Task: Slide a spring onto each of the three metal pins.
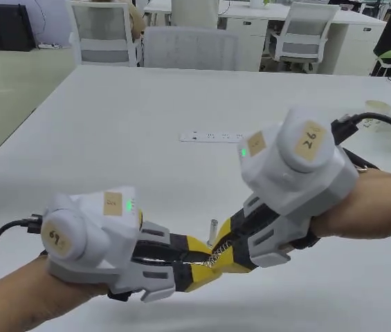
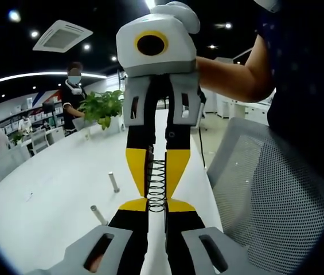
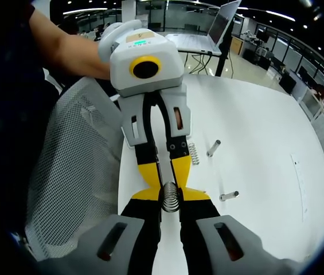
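Handover looks to be the step in hand: the left tool (image 2: pixel 157 207) and the right tool (image 3: pixel 171 200) meet tip to tip just above the white surface (image 1: pixel 147 124), with one spring (image 2: pixel 157 180) caught between them. The right tool is closed narrow along the spring's length, so the coil lies in line with its jaws. The left tool, also drawn narrow, pinches the end nearest it. I judge the double hold is there to re-grip the spring, so that one open end comes free to go over a pin. One pin (image 2: pixel 113 182) and another pin (image 2: pixel 97 215) stand bare on the surface just beside the tools, close enough that the carry would be short. A second spring (image 3: pixel 194 153) lies loose on the surface near them, waiting its turn. Neither of these pins carries a spring, so the task seems near its start.
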`<state>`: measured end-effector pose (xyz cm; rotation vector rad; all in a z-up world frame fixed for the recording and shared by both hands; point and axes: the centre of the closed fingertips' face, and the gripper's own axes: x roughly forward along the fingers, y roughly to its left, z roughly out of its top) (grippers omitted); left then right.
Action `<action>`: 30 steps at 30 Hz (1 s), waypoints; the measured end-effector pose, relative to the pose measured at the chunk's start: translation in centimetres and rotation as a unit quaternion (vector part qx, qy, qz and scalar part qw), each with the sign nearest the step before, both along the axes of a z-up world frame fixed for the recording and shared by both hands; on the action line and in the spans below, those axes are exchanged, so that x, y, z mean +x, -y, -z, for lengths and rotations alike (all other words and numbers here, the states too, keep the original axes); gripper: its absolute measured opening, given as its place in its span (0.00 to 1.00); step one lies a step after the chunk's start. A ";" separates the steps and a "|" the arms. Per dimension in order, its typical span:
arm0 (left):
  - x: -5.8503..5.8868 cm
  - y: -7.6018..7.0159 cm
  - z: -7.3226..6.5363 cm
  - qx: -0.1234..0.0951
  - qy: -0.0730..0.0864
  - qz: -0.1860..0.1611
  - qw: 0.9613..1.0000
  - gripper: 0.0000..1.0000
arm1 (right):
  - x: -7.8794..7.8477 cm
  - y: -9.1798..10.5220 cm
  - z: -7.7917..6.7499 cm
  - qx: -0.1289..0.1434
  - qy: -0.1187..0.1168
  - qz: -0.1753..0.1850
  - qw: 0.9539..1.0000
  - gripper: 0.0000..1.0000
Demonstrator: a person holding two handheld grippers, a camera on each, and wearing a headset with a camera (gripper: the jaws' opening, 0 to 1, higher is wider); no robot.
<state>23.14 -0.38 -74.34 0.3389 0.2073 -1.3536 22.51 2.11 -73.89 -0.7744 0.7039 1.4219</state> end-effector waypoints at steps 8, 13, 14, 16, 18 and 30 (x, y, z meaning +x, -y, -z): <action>0.2 -0.1 -0.1 -0.008 -0.010 -0.007 1.000 0.03 | 0.3 0.1 0.0 -0.013 0.004 -0.002 1.000 0.08; 0.4 -0.5 0.2 -0.002 -0.019 -0.014 1.000 0.04 | 0.5 0.3 0.0 -0.024 0.009 -0.005 1.000 0.08; 0.4 -0.6 0.4 -0.001 -0.020 -0.015 1.000 0.04 | 0.6 0.4 0.0 -0.027 0.010 -0.004 1.000 0.08; 0.4 -0.9 0.6 0.001 -0.024 -0.016 1.000 0.04 | 0.9 0.7 0.0 -0.030 0.013 -0.002 0.999 0.08; 0.4 -1.2 0.8 0.003 -0.027 -0.019 0.999 0.06 | 1.1 1.0 0.0 -0.033 0.013 0.001 0.999 0.08; 0.6 -3.1 1.2 -0.003 -0.054 -0.047 0.997 0.21 | 1.6 2.5 0.4 -0.049 0.014 0.013 0.999 0.09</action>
